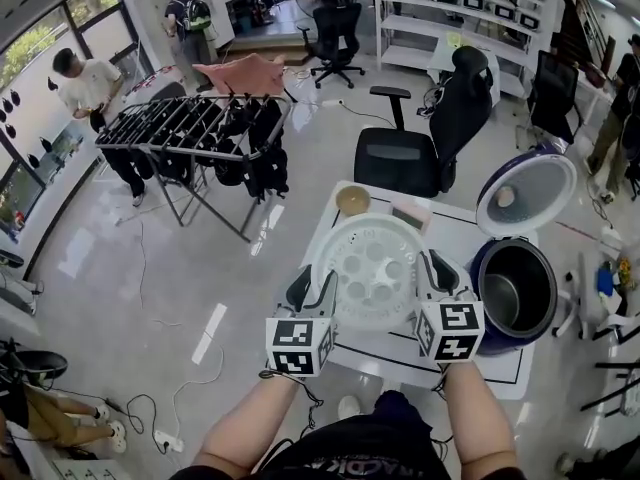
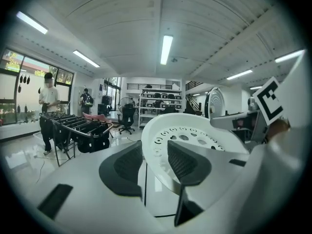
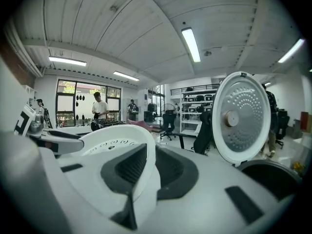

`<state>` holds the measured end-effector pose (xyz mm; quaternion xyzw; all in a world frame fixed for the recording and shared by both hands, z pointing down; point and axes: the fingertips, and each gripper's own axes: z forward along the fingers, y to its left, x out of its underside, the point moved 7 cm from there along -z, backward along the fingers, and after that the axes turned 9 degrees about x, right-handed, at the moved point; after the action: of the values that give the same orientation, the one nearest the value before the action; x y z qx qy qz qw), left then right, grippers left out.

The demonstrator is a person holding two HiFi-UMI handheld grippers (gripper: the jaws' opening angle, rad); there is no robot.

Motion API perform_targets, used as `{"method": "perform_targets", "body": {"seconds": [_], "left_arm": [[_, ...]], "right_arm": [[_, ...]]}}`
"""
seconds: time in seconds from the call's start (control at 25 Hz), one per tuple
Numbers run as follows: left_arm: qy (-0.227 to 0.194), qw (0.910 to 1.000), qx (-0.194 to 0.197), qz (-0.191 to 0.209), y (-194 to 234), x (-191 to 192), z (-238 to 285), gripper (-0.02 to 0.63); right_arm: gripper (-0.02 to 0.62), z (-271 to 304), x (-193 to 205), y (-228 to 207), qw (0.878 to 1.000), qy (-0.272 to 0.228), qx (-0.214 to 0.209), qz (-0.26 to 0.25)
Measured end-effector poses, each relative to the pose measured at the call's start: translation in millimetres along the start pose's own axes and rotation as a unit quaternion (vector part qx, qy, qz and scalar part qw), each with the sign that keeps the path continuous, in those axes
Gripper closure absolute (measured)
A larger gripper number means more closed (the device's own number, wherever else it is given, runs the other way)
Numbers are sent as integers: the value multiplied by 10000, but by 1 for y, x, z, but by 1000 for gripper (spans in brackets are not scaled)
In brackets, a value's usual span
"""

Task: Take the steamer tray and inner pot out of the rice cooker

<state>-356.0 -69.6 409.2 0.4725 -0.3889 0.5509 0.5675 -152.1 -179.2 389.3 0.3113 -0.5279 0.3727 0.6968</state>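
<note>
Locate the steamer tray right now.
Head view, centre: the steamer tray is gripped by its rim between the left gripper and right gripper, above the white table, just left of the open rice cooker.

Steamer tray over table, rice cooker right of it, bowl behind, chair beyond

My counter carries a small tan bowl at its far edge, and a black office chair stands just behind it. To my left is a drying rack hung with dark clothes — a pink cloth lies over its far end. A person in a white shirt stands by the windows, another with a backpack farther back. White shelves line the rear wall.
</note>
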Motion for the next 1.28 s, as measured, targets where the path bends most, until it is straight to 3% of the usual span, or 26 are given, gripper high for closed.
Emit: {"method": "perform_targets", "body": {"seconds": [0.44,1.28], "left_arm": [[352,9989,-195,-253,31,22,62,446],[1218,9901,-190,-668,100,120,182,445]], "right_arm": [[538,79,26,-8,9992,328,-205,113],[538,214,136,-9,9887,1414,-279,412]]}}
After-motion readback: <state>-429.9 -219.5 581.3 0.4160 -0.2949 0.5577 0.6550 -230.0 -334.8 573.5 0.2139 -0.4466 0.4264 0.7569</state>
